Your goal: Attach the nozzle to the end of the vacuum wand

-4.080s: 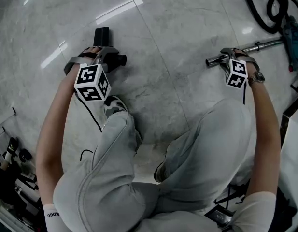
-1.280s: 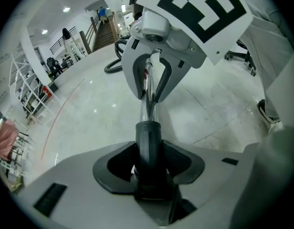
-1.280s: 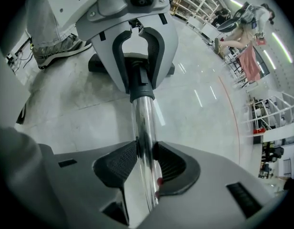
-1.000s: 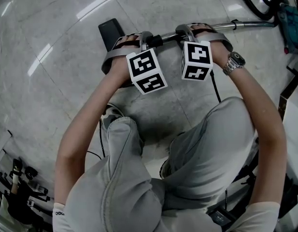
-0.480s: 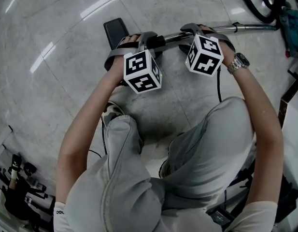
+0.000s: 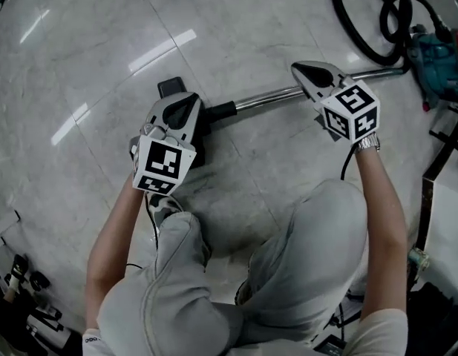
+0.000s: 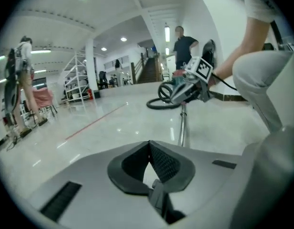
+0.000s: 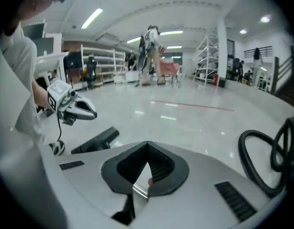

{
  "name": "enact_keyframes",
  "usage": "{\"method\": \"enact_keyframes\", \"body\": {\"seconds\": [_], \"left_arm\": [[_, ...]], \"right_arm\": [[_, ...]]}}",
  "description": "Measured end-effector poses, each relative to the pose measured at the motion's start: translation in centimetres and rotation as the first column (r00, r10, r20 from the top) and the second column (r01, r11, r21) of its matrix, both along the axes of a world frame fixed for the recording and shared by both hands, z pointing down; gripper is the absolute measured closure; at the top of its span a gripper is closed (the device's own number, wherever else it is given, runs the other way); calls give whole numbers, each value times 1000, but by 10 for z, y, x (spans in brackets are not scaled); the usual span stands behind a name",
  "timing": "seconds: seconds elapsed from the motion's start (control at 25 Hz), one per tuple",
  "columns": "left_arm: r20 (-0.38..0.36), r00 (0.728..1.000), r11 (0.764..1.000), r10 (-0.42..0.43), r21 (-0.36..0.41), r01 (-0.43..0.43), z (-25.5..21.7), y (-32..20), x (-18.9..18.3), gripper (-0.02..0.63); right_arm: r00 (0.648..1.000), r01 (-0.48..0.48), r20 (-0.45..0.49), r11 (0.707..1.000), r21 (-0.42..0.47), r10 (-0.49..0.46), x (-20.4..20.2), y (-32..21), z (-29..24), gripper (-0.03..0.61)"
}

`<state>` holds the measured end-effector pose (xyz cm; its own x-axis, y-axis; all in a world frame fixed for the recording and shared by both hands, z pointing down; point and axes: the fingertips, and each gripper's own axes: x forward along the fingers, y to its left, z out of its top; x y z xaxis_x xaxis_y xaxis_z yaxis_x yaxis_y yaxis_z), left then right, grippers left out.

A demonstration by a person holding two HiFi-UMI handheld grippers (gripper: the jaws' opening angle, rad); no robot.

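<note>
A black nozzle (image 6: 185, 95) lies on the pale floor, and its collar appears joined to the chrome wand (image 6: 280, 95), which runs right toward the hose. My left gripper (image 6: 182, 106) hovers over the nozzle, jaws shut and empty. My right gripper (image 6: 306, 70) hangs above the wand's middle, also shut on nothing. In the left gripper view the pads (image 7: 158, 161) meet, with the wand (image 7: 182, 128) beyond. In the right gripper view the pads (image 8: 137, 163) touch; the nozzle (image 8: 96, 141) lies to the left and the wand (image 8: 138, 190) shows below.
A coiled black hose (image 6: 370, 28) and a teal vacuum body (image 6: 436, 50) sit at the far right. The person's knees and shoe (image 6: 165, 206) fill the near floor. Dark gear (image 6: 21, 302) lies at lower left. People (image 8: 151, 56) stand far off in the hall.
Both grippers have let go of the nozzle and the wand, lifted off the floor and moved apart. Their jaws have gone shut. The nozzle and wand stay on the floor.
</note>
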<state>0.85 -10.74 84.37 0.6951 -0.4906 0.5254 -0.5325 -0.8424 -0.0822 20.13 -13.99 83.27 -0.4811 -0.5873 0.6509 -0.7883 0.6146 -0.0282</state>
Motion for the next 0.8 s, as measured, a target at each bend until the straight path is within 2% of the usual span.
{"method": "enact_keyframes", "body": {"seconds": [0.08, 0.16, 0.28, 0.4, 0.6, 0.8], "left_arm": [[-89, 994, 998, -64, 23, 66, -37, -19, -14, 603], [-181, 979, 994, -99, 34, 106, -72, -35, -25, 603], [-244, 960, 989, -135, 33, 147, -124, -48, -56, 603], [-239, 962, 988, -131, 49, 147, -180, -44, -96, 603], [-164, 967, 980, -193, 16, 198, -270, -21, -149, 603], [-217, 940, 964, -264, -21, 266, -384, 25, -167, 603]], "right_arm": [[995, -58, 87, 996, 69, 52, 8, -1, -30, 575], [988, -118, 115, 986, 121, 104, 17, 3, -58, 575], [973, -208, 127, 967, 143, 191, 20, 9, -93, 575], [964, -250, 125, 961, 119, 235, 3, 21, -128, 575], [954, -272, 161, 958, 95, 255, -24, 51, -224, 575], [935, -317, 185, 947, 48, 303, -43, 92, -323, 575]]}}
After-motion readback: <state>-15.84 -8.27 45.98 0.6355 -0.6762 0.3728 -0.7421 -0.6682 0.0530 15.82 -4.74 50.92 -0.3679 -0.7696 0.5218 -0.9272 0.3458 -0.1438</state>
